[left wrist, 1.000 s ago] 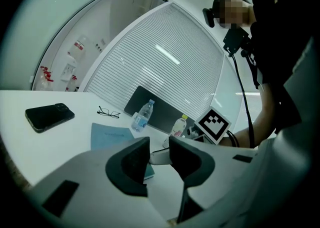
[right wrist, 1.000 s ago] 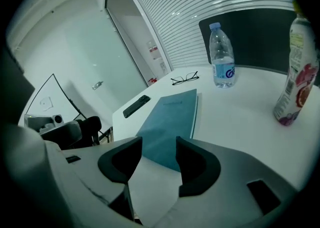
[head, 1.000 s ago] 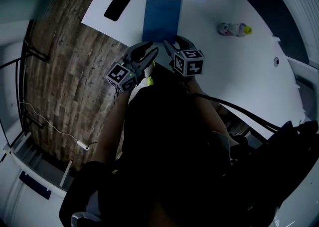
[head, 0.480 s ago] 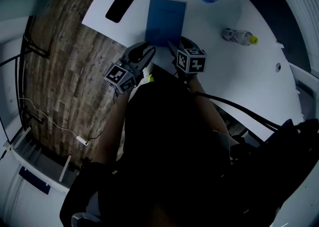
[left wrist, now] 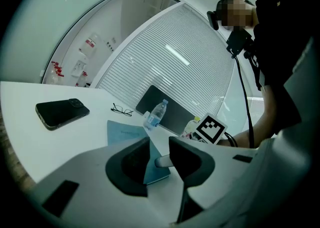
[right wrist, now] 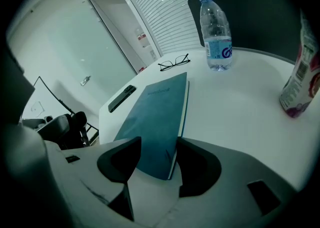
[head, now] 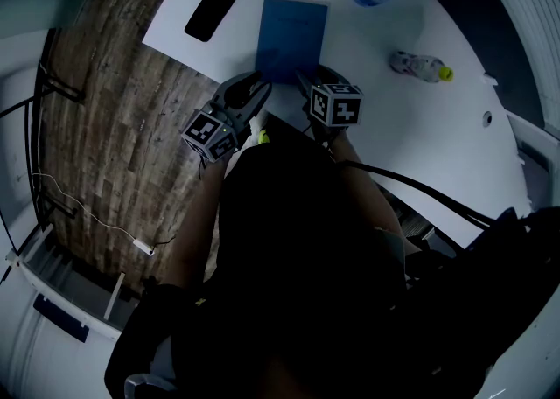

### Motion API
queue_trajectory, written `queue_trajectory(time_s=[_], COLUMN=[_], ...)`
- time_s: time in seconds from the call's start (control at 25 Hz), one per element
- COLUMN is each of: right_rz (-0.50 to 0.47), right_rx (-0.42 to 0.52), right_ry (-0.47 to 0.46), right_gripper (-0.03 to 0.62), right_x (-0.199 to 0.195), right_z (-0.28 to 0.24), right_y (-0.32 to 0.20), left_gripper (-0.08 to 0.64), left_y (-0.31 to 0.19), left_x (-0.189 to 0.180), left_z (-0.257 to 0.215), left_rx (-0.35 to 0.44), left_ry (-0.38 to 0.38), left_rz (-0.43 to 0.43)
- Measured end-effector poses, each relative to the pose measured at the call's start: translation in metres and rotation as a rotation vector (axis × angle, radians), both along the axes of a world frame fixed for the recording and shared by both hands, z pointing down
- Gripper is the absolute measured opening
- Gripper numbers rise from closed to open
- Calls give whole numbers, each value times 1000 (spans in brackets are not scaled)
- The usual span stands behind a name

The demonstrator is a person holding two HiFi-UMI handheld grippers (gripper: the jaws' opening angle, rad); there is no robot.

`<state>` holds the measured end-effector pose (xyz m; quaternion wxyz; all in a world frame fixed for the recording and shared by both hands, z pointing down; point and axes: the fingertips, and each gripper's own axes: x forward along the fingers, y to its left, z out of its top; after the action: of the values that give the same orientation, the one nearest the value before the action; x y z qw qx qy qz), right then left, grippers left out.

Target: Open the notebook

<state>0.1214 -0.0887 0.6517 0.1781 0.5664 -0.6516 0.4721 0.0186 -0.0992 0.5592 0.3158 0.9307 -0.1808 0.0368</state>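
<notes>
Blue and closed, the notebook [head: 292,38] was seen flat at upper centre, its near edge close to the rim of the table [head: 455,135]. Left gripper [head: 259,91] and right gripper [head: 308,82] were held with jaws apart there. The right's had just been closing around the near corner, unpressed. Bare tabletop was left rightward, toward two bottles [head: 420,65].

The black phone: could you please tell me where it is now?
In the head view the black phone lies on the white table, near its left edge, left of the blue notebook and apart from it.
</notes>
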Motion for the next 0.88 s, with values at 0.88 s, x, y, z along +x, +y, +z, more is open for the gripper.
queue_trajectory(time_s=[0.88], right_rz=[45], right_rx=[5], right_ry=[0], right_gripper=[31], right_x=[16], right_z=[-4], right_y=[-3], left_gripper=[120], left_y=[-11], left_x=[-4], left_z=[-4], left_rx=[-5], left_ry=[9], left_rz=[-33])
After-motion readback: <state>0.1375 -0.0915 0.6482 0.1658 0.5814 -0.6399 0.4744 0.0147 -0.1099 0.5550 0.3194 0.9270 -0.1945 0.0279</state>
